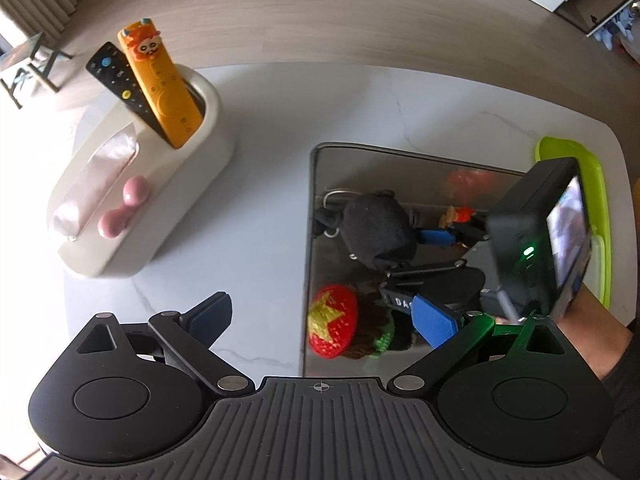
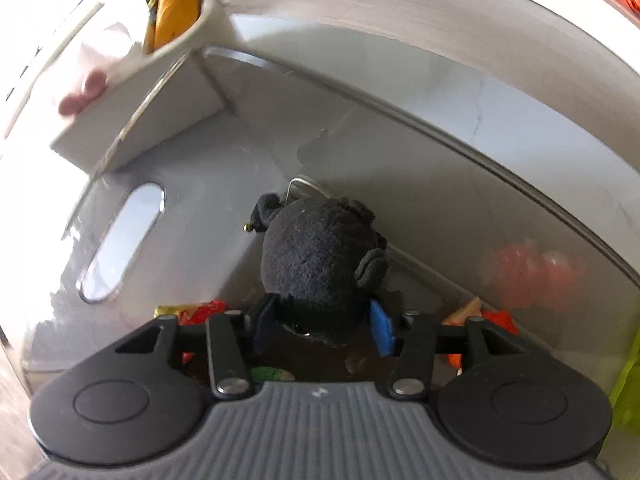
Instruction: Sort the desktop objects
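Sitting on the pale marble worktop (image 1: 280, 168) is a shiny metal bin (image 1: 316, 264) with a slot handle in its side wall. A white holder (image 1: 192, 176) stands on the worktop well to the left of the bin, with a tissue pack in its long part and two pink knobs on top. A yellow remote (image 1: 160, 84) and a black remote (image 1: 116, 76) stand tilted in the holder's cup, side by side and touching. A green tray (image 1: 596, 184) lies on the far side of the bin.

Inside the bin is the black plush toy (image 2: 320, 256). The right tool (image 2: 320, 326) reaches down into the bin, and its blue pads press on both sides of the plush toy, so it has hold of the toy. A red knitted strawberry (image 1: 332, 320) with a yellow star lies in the bin near the toy, next to something brown and green. A small orange thing lies deeper in the bin, too blurred to tell.

The left tool (image 1: 324, 312) is over the worktop at the bin's edge, spread wide with nothing between its pads.
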The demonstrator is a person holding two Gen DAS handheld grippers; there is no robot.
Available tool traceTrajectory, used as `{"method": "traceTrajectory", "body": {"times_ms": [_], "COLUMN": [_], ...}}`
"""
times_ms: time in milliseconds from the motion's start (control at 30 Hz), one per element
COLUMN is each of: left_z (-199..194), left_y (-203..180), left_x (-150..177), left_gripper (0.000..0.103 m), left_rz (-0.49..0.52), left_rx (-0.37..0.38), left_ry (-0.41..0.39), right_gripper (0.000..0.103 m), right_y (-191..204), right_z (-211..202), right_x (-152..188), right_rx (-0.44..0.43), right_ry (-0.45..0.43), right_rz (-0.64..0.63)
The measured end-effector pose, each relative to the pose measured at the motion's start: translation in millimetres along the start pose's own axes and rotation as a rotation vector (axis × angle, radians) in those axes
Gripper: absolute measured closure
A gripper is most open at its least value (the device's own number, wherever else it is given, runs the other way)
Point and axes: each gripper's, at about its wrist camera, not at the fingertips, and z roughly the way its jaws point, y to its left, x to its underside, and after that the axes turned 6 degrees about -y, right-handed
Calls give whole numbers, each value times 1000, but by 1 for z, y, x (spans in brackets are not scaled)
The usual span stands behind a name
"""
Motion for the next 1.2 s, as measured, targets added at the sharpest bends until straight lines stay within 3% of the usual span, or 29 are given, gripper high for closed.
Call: {"method": "traceTrajectory", "body": {"times_ms": [67,233,367,433,567,667,767,933,1067,1200], "left_z": [1,6,32,58,110,153,187,180,183,187], "left_y": [-5,-19,-38,-55,-88,-111,-121,-122,-121,-125], "left_x": [0,-3,-5,-3,3,9,16,14,14,21], "left_gripper": [4,4,4,4,4,4,2,1,0,0], "left_rz": [7,2,-6,-2,7,13,29,4,-34,-60], "left_rx": [0,39,84,105,147,150,54,-40,-71,-28], "left_ry": [2,20,90,145,254,327,329,185,188,229], "right_gripper": [39,39,40,40,40,40,40,40,40,40], "right_y": [-6,-43,-77,-98,-120,-127,-133,-148,-162,-172], "right_z": [-8,-52,-113,-143,-173,-172,-163,-163,-152,-144], "right_x": [1,14,31,37,57,76,94,122,141,152], "right_rx": [-30,-110,-166,-123,67,142,115,98,58,21], "right_ry": [-21,-67,-200,-277,-370,-364,-352,-341,-301,-295], "right_rz": [61,239,365,416,451,443,488,568,639,678]}}
